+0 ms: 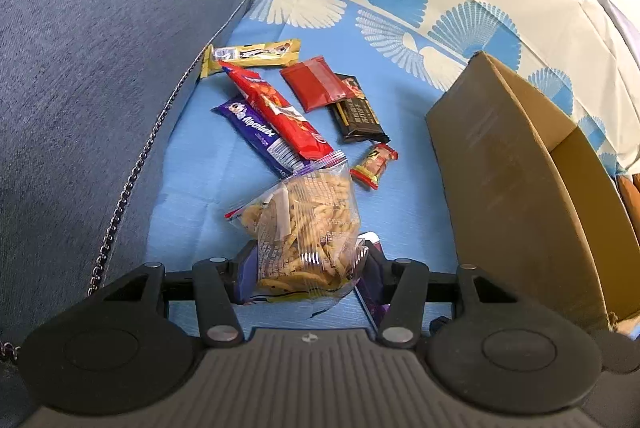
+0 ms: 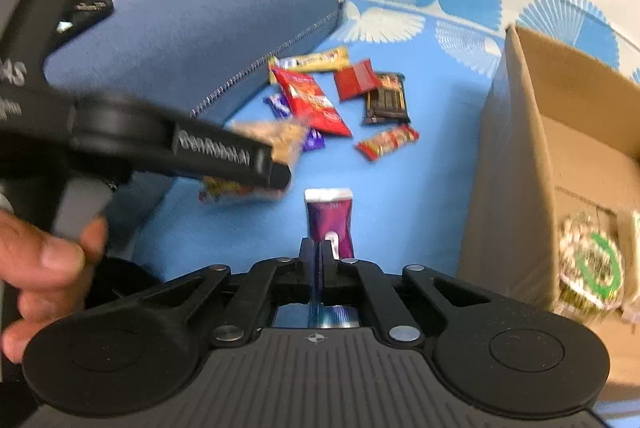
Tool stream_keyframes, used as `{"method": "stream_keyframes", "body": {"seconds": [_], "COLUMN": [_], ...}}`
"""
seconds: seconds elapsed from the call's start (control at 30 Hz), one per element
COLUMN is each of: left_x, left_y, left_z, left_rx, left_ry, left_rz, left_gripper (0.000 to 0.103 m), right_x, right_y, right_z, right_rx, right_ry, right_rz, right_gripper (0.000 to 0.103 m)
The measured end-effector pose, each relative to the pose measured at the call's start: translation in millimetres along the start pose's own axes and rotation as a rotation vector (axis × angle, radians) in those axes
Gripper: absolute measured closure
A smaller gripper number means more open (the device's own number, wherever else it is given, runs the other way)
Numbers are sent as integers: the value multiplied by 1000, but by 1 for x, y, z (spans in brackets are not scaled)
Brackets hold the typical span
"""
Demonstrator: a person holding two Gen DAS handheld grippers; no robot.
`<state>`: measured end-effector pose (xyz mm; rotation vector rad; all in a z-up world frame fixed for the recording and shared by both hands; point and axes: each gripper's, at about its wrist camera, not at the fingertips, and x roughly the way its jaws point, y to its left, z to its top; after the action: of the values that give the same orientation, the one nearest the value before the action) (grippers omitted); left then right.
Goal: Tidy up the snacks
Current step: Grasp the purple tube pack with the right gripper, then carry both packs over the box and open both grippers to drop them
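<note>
My left gripper [image 1: 306,260] is shut on a clear zip bag of yellow snack sticks [image 1: 308,224] and holds it above the blue sheet; it shows blurred in the right wrist view [image 2: 272,140]. My right gripper [image 2: 320,252] is shut on a purple snack wrapper [image 2: 330,216], held edge-on. On the sheet lie a yellow bar [image 1: 252,56], a long red packet [image 1: 280,112], a purple Alpenliebe packet [image 1: 256,132], a red pouch [image 1: 316,88], a dark chocolate bar [image 1: 360,116] and a small red-yellow candy [image 1: 374,164].
An open cardboard box [image 1: 516,196] stands at the right; in the right wrist view it holds a round green-and-white packet [image 2: 592,264]. A blue cushion [image 1: 100,68] with a zip chain lies at the left. The sheet [image 1: 400,208] has a blue fan pattern.
</note>
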<state>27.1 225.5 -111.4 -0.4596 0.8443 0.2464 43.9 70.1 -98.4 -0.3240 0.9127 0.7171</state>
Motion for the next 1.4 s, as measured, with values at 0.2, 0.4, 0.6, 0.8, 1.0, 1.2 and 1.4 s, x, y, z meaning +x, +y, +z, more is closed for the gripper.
{"method": "stream_keyframes", "body": {"seconds": [0.2,0.4,0.6,0.8,1.0,1.2,1.4], "left_x": [1,0,-7,-17,-22,-27,-33], "left_y": [3,7,9,13,13,12,7], "left_z": [1,0,-1,-3,-3,-4,-5], "left_rx": [-12,-27,-45,-63,-72,-72,-52], "left_ry": [11,7,-31,-82,-115,-155,-205], "left_rz": [-5,-13,-14,-25,-30,-17,-4], "left_gripper": [45,45,45,45,45,45,45], "right_x": [23,40,21,-26,-54,-74,-94], "right_y": [3,4,11,11,7,2,-15], "right_z": [-10,-16,-10,6,9,9,11], "right_rx": [-38,-50,-94,-97,-133,-159,-129], "right_ry": [46,85,15,-165,-272,-341,-412], "right_rz": [-36,-19,-6,-12,5,25,35], "right_gripper": [47,76,87,88,88,88,88]}}
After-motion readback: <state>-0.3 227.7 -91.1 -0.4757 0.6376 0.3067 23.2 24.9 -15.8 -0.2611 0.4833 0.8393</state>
